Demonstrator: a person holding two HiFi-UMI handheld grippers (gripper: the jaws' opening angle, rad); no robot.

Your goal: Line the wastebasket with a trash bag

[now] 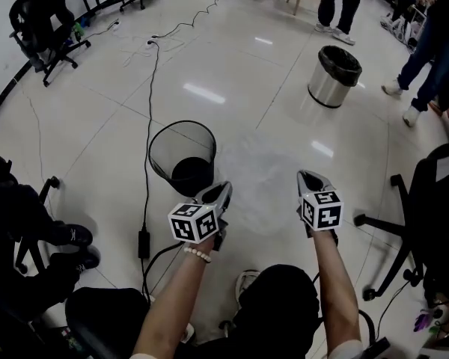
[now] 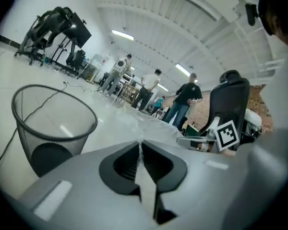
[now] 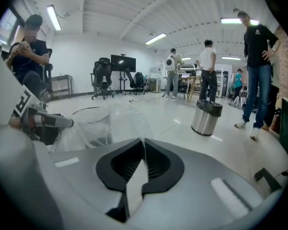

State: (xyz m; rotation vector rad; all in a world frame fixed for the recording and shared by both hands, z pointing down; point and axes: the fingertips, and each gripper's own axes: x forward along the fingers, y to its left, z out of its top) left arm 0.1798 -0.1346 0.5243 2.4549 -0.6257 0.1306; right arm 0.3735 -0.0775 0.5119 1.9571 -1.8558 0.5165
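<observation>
I had the left gripper [image 1: 221,189] and right gripper [image 1: 309,178] both pinched on the clear bag [image 1: 263,172], centre frame. The basket [image 1: 182,155] stood just left, unlined.

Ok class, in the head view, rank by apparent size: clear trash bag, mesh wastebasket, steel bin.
Largest: clear trash bag, edges faint.
Then mesh wastebasket.
Smallest: steel bin, but farther off, so true size unsure.

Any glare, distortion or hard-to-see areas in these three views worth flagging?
Head view: ceiling-light glare streaks the glossy white floor; the clear thin plastic trash bag is nearly invisible against it. Left gripper view: fisheye bends the black wire-mesh wastebasket, corners vignetted. Right gripper view: same dark corners, bag hazy.
</observation>
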